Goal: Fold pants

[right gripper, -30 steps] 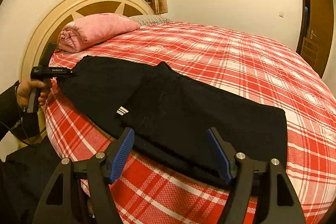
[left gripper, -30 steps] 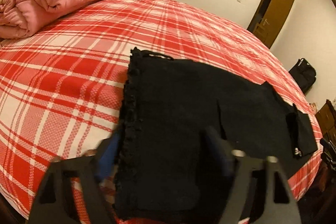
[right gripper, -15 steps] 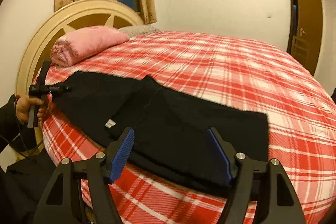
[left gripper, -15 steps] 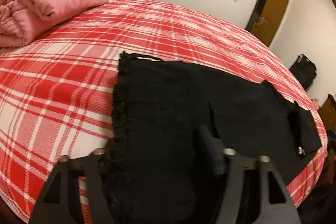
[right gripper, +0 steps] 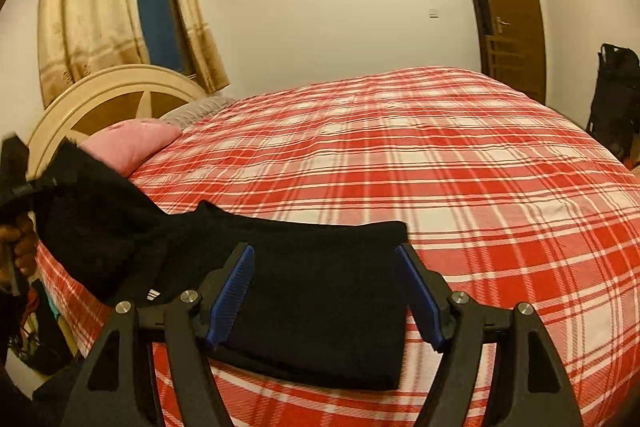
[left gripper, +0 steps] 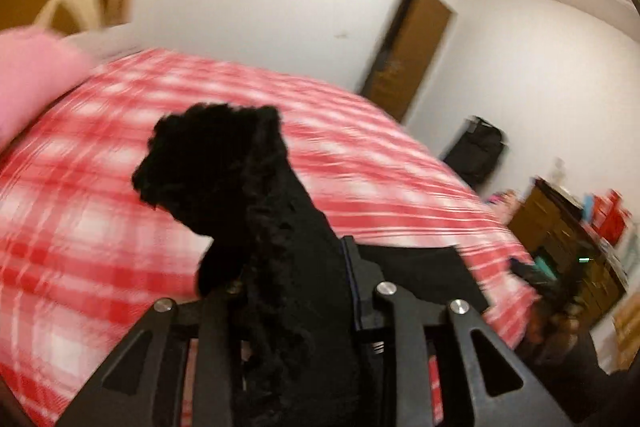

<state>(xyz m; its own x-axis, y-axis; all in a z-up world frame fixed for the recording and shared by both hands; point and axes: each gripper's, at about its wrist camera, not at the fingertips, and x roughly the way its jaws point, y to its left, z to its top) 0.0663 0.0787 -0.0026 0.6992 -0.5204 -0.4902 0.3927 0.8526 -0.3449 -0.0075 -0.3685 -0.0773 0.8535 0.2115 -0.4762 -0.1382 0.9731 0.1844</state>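
While the black pants (right gripper: pixel 312 311) lie along the near edge of the bed (right gripper: pixel 440 163), one end of them is lifted clear of the plaid cover: the left gripper (left gripper: pixel 296 291) has its jaws closed on that bunched, fuzzy-edged end, which stands up in front of its blurred camera view. At the other end the right gripper (right gripper: pixel 326 291) hovers with its jaws spread wide and holding nothing, the flat folded part of the pants lying below and between them, just short of the bed's near edge. A hand (right gripper: pixel 20 247) shows beside the raised cloth, on the side toward the headboard (right gripper: pixel 108 95).

The step in hand looks like carrying the lifted end over onto the flat part, away from the headboard. To do it well, the left grip should stay firm and travel in a low arc so the layers do not slide apart, then land edge on edge. The right jaws could pin the flat part first, since loose cloth this near the bed's edge may drag off.
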